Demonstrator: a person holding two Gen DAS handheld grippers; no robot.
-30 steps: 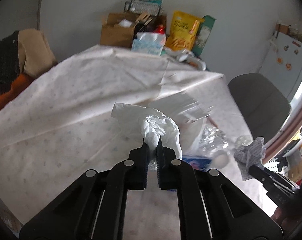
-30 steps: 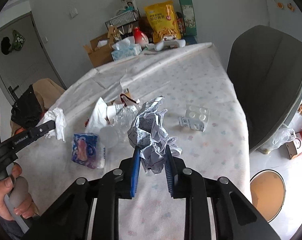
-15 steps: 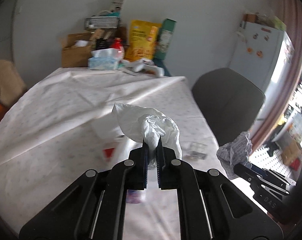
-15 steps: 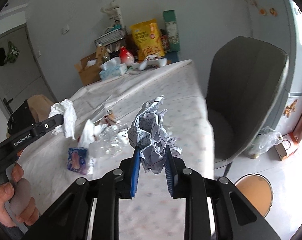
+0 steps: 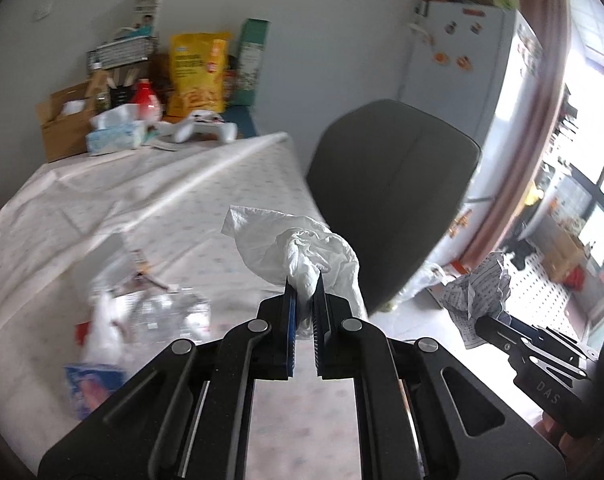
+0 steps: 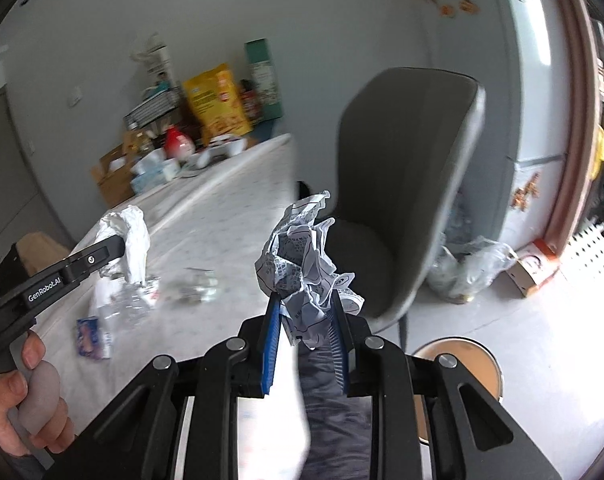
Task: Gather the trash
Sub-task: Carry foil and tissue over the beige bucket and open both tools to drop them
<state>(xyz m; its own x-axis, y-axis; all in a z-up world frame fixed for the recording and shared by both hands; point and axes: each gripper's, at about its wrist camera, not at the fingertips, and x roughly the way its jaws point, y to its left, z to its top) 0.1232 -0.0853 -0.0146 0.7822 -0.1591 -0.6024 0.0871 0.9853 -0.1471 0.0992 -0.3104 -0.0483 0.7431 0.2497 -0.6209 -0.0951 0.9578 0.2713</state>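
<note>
My left gripper (image 5: 305, 294) is shut on a crumpled white tissue (image 5: 302, 246) and holds it in the air above the table's right edge; the tissue also shows in the right wrist view (image 6: 131, 236). My right gripper (image 6: 305, 308) is shut on a crumpled printed paper ball (image 6: 302, 256), held off the table near the grey chair; the ball also shows in the left wrist view (image 5: 478, 292). More trash lies on the table: a crushed clear plastic bottle (image 5: 161, 312), a blue packet (image 5: 89, 384) and a small clear blister tray (image 6: 199, 282).
The table (image 5: 149, 200) has a pale patterned cloth. A grey chair (image 6: 406, 184) stands at its right side. A round bin with a brown inside (image 6: 458, 376) sits on the floor below. Boxes, a tissue box and a yellow snack bag (image 5: 195, 72) crowd the table's far end.
Both grippers have swung right and away from the table toward the chair, each still holding its trash. The floor bin has come closer in the right wrist view.
</note>
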